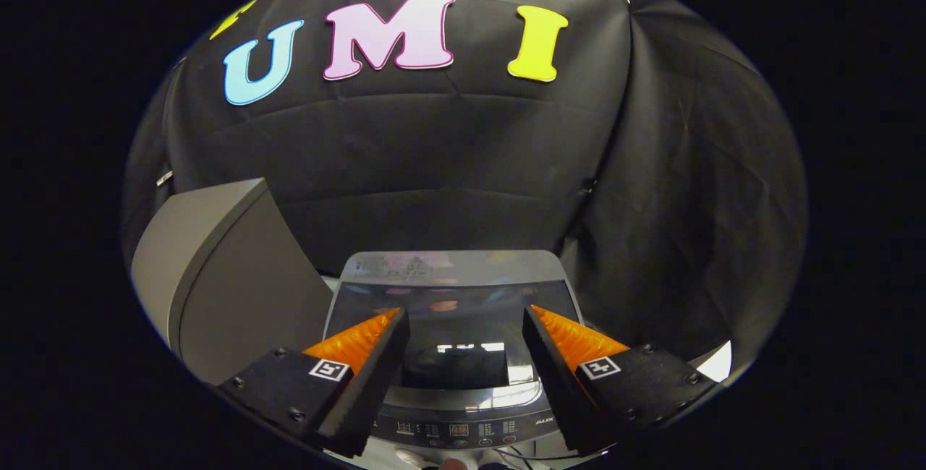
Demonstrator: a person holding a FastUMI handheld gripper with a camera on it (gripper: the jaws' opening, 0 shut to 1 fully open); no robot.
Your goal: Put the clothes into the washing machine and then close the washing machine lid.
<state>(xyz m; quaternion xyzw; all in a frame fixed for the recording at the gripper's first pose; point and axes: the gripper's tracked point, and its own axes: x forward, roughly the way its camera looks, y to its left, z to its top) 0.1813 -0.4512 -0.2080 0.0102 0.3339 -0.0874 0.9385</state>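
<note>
A top-loading washing machine [452, 271] stands below and just ahead of my fingers. Its glossy dark glass lid [456, 325] lies flat and closed, mirroring the booth lights. The control panel [463, 428] with small displays and buttons runs along its near edge, between my fingers. My gripper [463, 311] hovers above the lid, open, with nothing between the fingers. One finger [362, 354] is over the lid's left part, the other finger [571, 354] over its right part. No clothes are in sight.
A tall grey appliance or cabinet [217, 282] stands close to the left of the washer. Black cloth wall [448, 166] hangs right behind the machine and wraps around its right side. A bit of pale floor [716, 363] shows at the lower right.
</note>
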